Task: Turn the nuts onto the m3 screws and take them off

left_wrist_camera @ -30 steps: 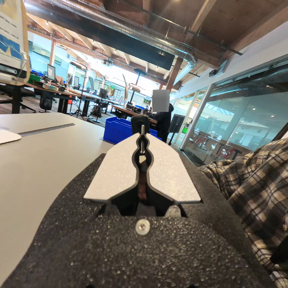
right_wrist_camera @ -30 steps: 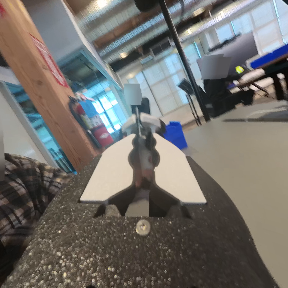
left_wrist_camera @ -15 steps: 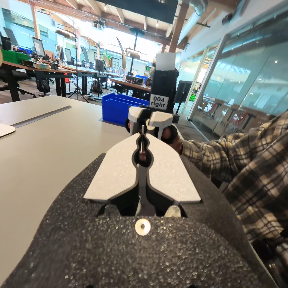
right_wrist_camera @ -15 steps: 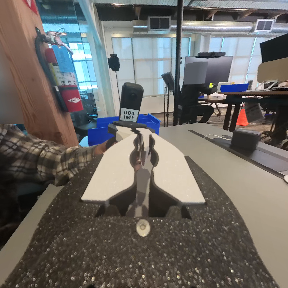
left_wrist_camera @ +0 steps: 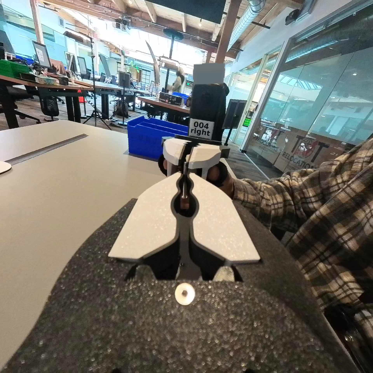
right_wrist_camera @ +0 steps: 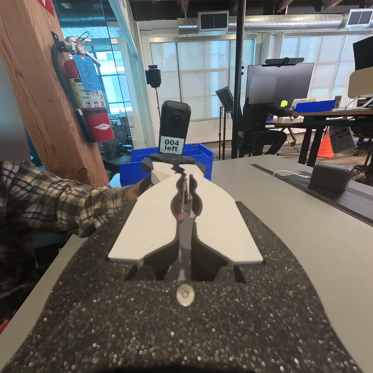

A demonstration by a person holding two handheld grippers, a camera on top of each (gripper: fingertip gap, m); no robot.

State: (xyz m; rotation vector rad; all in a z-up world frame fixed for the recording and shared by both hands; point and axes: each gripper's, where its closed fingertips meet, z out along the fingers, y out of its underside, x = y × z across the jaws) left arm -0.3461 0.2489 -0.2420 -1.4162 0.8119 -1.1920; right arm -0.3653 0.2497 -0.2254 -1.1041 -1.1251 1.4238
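Note:
My left gripper (left_wrist_camera: 184, 175) is shut on a thin M3 screw (left_wrist_camera: 184, 181), whose shaft sticks out forward past the fingertips. My right gripper (left_wrist_camera: 187, 155) faces it tip to tip, and the screw's end reaches into its jaws. In the right wrist view, my right gripper (right_wrist_camera: 185, 176) is nearly closed. The screw (right_wrist_camera: 183, 193) lies in the narrow gap beside a small grey piece (right_wrist_camera: 189, 201), seemingly the nut. The left gripper (right_wrist_camera: 177, 170) shows just beyond. Both grippers are held in the air above the grey table (left_wrist_camera: 60, 181).
A blue bin (left_wrist_camera: 145, 139) stands at the table's far edge behind the grippers. A black box (right_wrist_camera: 331, 177) with a white cable sits on a dark strip at the right. Plaid sleeves (left_wrist_camera: 302, 212) reach in from the side. A wooden post (right_wrist_camera: 30, 101) stands off the table. Less than 4 cm separates the two grippers' tips.
Both grippers have swung round to face each other and closed in. The right gripper came into the left wrist view, and the screw's end now sits between its fingers.

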